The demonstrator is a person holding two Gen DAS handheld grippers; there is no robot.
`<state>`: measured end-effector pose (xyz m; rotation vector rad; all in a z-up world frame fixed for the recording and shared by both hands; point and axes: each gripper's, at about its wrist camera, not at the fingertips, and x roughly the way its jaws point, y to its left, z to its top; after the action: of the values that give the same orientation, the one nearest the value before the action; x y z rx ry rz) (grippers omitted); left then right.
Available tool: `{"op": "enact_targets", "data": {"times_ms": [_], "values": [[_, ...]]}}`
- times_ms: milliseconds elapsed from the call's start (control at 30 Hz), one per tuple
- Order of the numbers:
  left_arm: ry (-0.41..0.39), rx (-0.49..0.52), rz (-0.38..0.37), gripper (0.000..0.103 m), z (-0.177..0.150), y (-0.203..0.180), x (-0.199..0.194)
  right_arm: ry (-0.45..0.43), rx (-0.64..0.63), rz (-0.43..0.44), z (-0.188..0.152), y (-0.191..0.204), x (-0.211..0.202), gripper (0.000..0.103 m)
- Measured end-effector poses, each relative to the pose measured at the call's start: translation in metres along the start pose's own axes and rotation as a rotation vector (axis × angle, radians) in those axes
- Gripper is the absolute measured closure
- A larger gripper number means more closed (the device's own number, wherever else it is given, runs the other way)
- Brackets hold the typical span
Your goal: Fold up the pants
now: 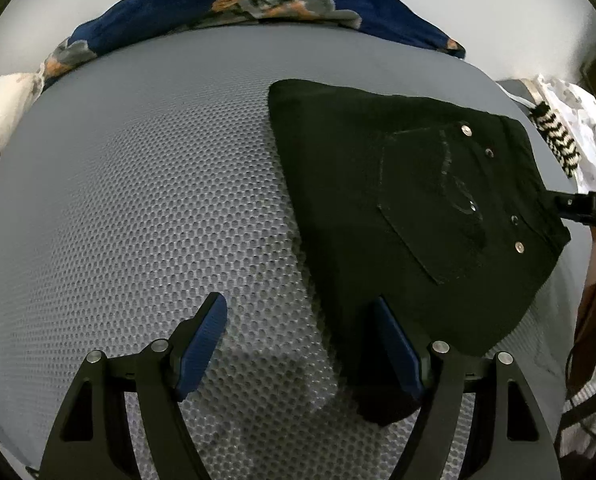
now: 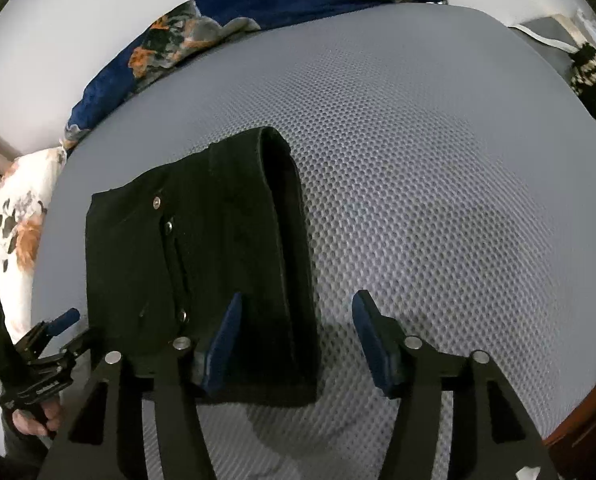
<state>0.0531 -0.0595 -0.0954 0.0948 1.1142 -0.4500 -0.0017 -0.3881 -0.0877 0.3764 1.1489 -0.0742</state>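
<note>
Black pants (image 1: 409, 208) lie folded into a compact bundle on the grey mesh mattress (image 1: 158, 200), back pocket and metal rivets facing up. My left gripper (image 1: 301, 320) is open, its right finger at the bundle's near left edge, holding nothing. In the right wrist view the pants (image 2: 202, 248) lie left of centre with a rolled fold edge on the right. My right gripper (image 2: 296, 312) is open, its left finger over the bundle's near edge, its right finger over bare mattress. The left gripper also shows at the left edge of the right wrist view (image 2: 64, 326).
A blue floral blanket (image 1: 258, 4) lies along the mattress's far edge against the white wall. A white patterned pillow (image 2: 14, 224) sits at one end. A black-and-white striped knit item (image 1: 557, 140) and white cloth lie at the other end. A wooden edge (image 2: 585, 420) borders the mattress.
</note>
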Motion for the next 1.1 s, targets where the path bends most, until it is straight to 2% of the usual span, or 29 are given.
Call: {"op": "enact_targets", "data": {"times_ms": [133, 267, 467, 600, 733, 833, 1033, 1100], "values": [[0.009, -0.035, -0.034, 0.027, 0.004, 0.007, 0.002, 0.01, -0.004, 0.041, 0.005, -0.005, 0.008, 0.047], [0.012, -0.087, -0.1, 0.027, 0.005, 0.021, 0.001, 0.025, 0.008, 0.115, 0.007, -0.015, 0.014, 0.047], [0.018, -0.195, -0.251, 0.027, 0.01, 0.044, -0.002, 0.067, 0.055, 0.284, 0.009, -0.037, 0.026, 0.046], [0.057, -0.253, -0.354, 0.027, 0.012, 0.053, 0.003, 0.093, 0.08, 0.372, 0.01, -0.047, 0.035, 0.045], [0.096, -0.276, -0.39, 0.027, 0.018, 0.051, 0.015, 0.109, 0.084, 0.434, 0.011, -0.052, 0.041, 0.045], [0.094, -0.285, -0.41, 0.027, 0.018, 0.05, 0.012, 0.118, 0.072, 0.45, 0.012, -0.054, 0.041, 0.045], [0.125, -0.313, -0.49, 0.027, 0.026, 0.048, 0.022, 0.137, 0.054, 0.51, 0.019, -0.057, 0.047, 0.046], [0.127, -0.321, -0.509, 0.027, 0.025, 0.051, 0.02, 0.156, 0.052, 0.539, 0.023, -0.053, 0.053, 0.054]]}}
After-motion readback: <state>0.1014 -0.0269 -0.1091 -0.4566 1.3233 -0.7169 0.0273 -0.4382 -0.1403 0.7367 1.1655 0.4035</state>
